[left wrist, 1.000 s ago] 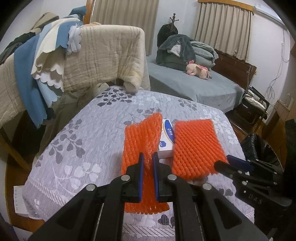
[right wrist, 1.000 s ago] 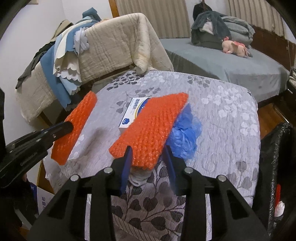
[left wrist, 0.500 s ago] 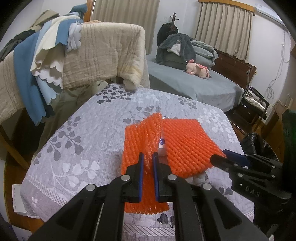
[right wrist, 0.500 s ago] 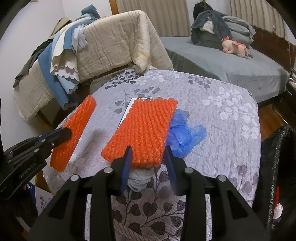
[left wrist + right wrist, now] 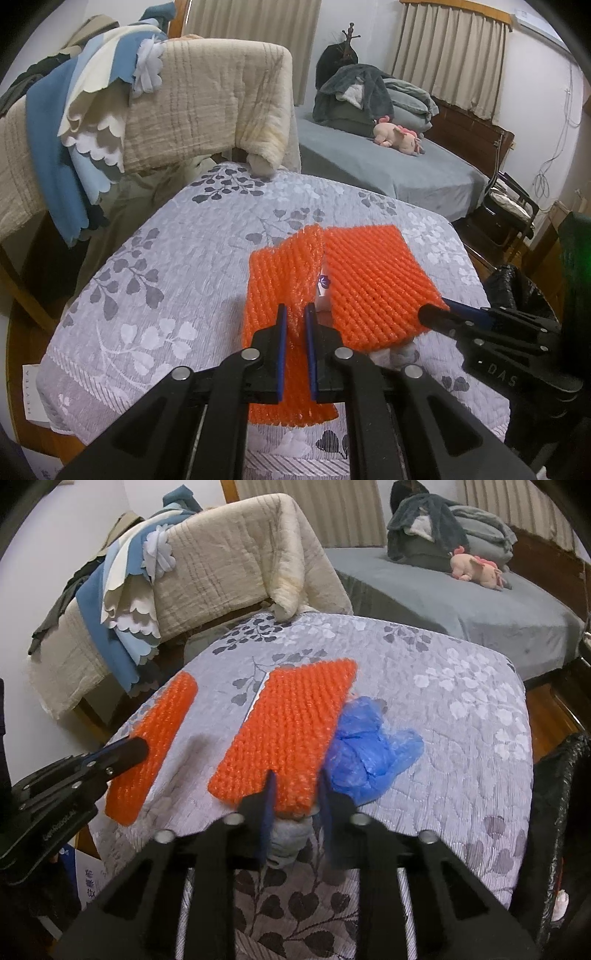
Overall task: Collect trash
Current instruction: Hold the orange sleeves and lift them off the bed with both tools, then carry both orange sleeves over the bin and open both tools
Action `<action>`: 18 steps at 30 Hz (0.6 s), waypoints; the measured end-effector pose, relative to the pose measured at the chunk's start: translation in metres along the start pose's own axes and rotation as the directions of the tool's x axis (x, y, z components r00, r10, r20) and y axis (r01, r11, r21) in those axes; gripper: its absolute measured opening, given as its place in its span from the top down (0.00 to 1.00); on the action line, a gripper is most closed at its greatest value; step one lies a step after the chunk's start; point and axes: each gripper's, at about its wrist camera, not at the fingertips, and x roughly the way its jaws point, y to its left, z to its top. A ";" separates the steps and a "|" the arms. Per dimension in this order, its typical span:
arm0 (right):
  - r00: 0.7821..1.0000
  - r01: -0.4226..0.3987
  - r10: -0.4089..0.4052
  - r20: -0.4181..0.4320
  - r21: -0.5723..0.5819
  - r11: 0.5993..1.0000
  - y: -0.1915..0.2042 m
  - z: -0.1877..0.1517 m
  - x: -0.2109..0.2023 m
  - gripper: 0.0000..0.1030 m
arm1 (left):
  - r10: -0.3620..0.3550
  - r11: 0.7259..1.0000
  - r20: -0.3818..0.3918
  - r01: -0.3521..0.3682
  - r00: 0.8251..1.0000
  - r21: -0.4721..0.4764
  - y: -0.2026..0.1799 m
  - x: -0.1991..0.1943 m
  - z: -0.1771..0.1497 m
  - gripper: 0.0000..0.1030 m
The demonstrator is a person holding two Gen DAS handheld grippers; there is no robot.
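Two orange foam-net sheets lie over a table with a grey floral cloth (image 5: 177, 266). My left gripper (image 5: 294, 314) is shut on the near end of the narrow left orange sheet (image 5: 280, 273), also seen in the right wrist view (image 5: 155, 746). My right gripper (image 5: 293, 786) is shut on the near edge of the wider right orange sheet (image 5: 295, 723), which shows in the left wrist view (image 5: 373, 280). A small white box (image 5: 322, 291) is mostly hidden between and under the sheets. A crumpled blue plastic glove (image 5: 369, 753) lies right of the wide sheet. A grey wad (image 5: 290, 840) sits under the right gripper.
A black trash bag (image 5: 561, 812) stands at the table's right side. A chair draped with beige and blue blankets (image 5: 159, 110) is behind the table. A grey bed (image 5: 388, 170) with a pink plush toy (image 5: 399, 134) is at the back right.
The wide orange sheet has been drawn left and toward me, now covering most of the white box. The blue glove lies more exposed. The left gripper has kept its hold.
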 end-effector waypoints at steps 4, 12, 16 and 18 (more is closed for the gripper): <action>0.999 -0.019 0.019 0.028 -0.002 1.000 0.001 0.005 -0.008 0.88 | -0.002 1.000 0.005 0.002 1.000 0.004 -0.003 -0.001 0.002 0.91; 0.993 -0.038 0.039 0.115 -0.010 0.999 0.003 0.022 -0.040 0.88 | -0.013 1.000 0.036 0.013 0.999 0.015 -0.011 -0.013 0.013 0.91; 0.988 -0.035 0.036 0.149 -0.010 0.999 -0.001 0.028 -0.057 0.88 | -0.025 1.000 0.050 0.024 0.998 0.015 -0.017 -0.020 0.020 0.91; 0.986 -0.030 0.031 0.163 -0.006 1.000 -0.004 0.029 -0.066 0.88 | -0.033 0.999 0.058 0.032 0.998 0.019 -0.022 -0.023 0.023 0.91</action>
